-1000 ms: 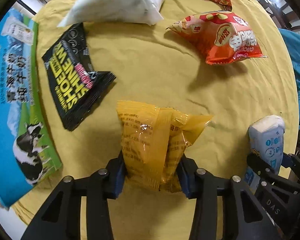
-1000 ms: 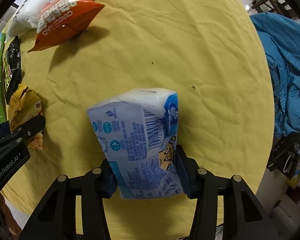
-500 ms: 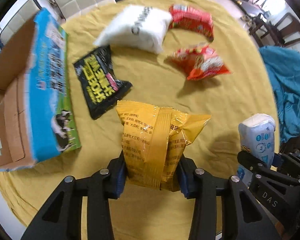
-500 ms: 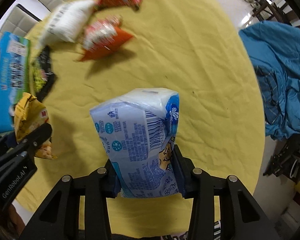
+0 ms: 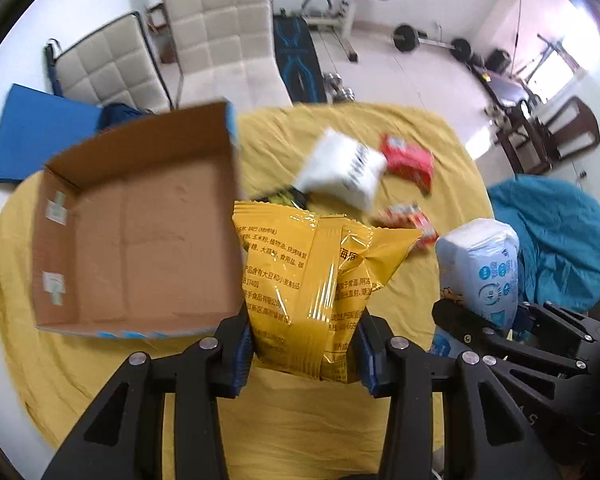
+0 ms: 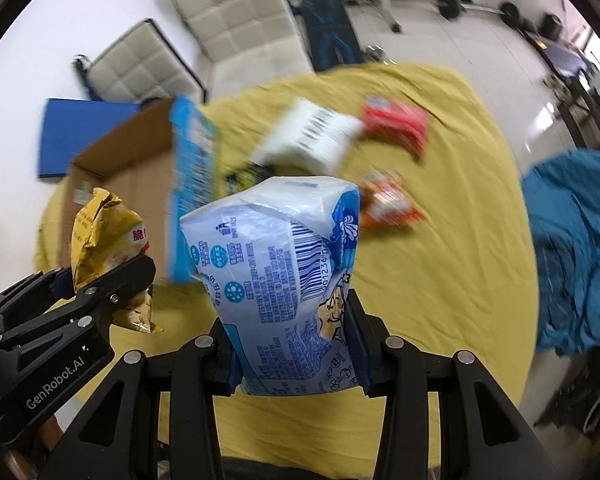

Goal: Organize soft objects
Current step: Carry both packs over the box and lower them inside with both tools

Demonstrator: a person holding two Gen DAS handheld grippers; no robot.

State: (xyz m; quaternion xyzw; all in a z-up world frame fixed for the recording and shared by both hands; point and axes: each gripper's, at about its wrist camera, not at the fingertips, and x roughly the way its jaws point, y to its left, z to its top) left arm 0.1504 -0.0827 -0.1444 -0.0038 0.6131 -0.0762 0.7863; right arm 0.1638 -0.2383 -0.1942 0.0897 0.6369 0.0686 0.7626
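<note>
two packs are gripped: left hand-held gripper [image 5: 304, 354] clamps the yellow snack bag [image 5: 300, 284] (cardboard box [image 5: 136, 236] at 10 o'clock), right hand-held gripper [image 6: 296, 364] clamps the blue tissue pack [image 6: 284, 280].

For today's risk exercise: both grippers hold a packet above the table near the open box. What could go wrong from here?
1. The left gripper pinches the yellow bag only at its lower end; the puffy, glossy pack might slip or crush.
2. The right gripper grips the tissue pack low too, so its top may sag or tip out.
3. The two grippers hang close beside each other; heading for the box together, they might collide or catch its wall.
</note>
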